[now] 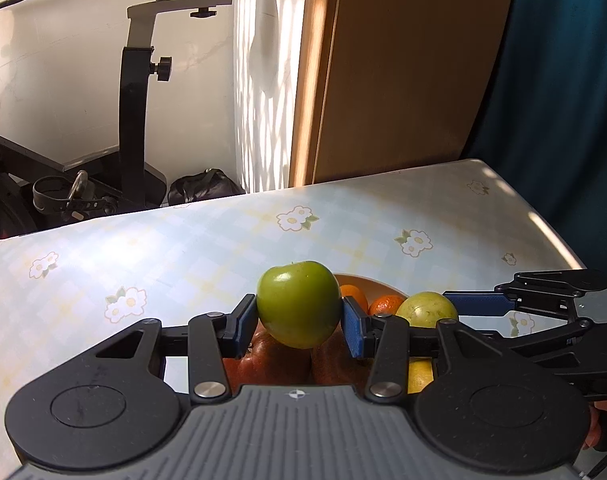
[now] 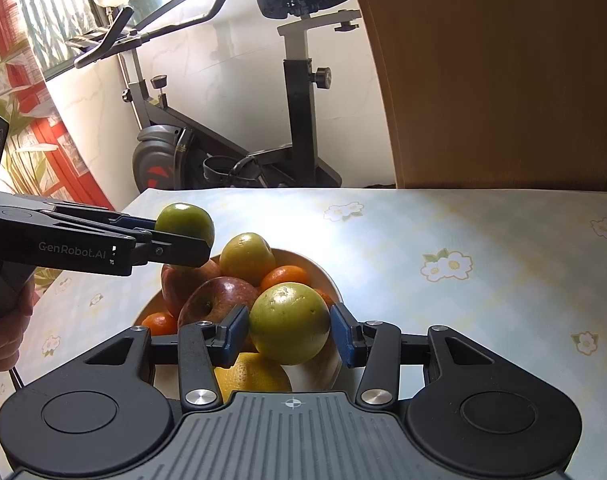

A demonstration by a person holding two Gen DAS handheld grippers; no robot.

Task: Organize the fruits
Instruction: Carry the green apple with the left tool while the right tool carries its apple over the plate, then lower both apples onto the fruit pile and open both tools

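3 green apples, 2 red apples

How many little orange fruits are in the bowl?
3 show: one at the bowl's near left rim, one in the middle, one peeking beside it. More may hide underneath.

The left gripper is black plastic with 2 blue ribbed pads on its fingers. Silver round screws hold the black link bars. Its grey base is ridged, has a small crosshair mark, and sits between 2 round black discs. The right gripper has the same build. White letters "GenRobot.AI" are on the left gripper's side.
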